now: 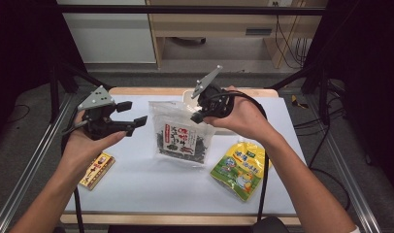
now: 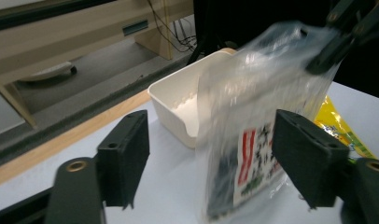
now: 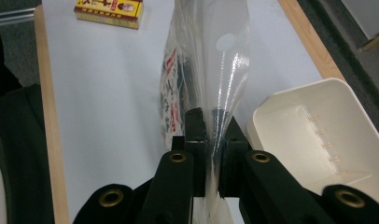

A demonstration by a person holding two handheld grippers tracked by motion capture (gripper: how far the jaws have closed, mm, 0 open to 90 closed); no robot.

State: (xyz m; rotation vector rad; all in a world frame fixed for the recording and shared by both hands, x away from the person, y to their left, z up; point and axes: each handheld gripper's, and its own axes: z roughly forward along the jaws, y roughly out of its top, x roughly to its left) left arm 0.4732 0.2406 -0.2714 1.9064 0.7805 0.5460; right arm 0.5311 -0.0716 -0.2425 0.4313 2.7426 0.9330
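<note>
Now my right gripper (image 3: 208, 154) is clamped on the top edge of the clear seaweed bag (image 1: 181, 138), holding it upright on the bench (image 1: 137, 179) just in front of the white bin (image 3: 318, 140). My left gripper (image 1: 132, 114) hangs released beside it, jaws level. Lifting it into the bin is yet to come.

A white worktop with a pale wooden edge (image 1: 146, 91) stands on a grey floor (image 1: 35, 141). Beyond the far side is a light wooden desk (image 1: 209, 22), with dangling black cables (image 1: 289, 41) at far right.
</note>
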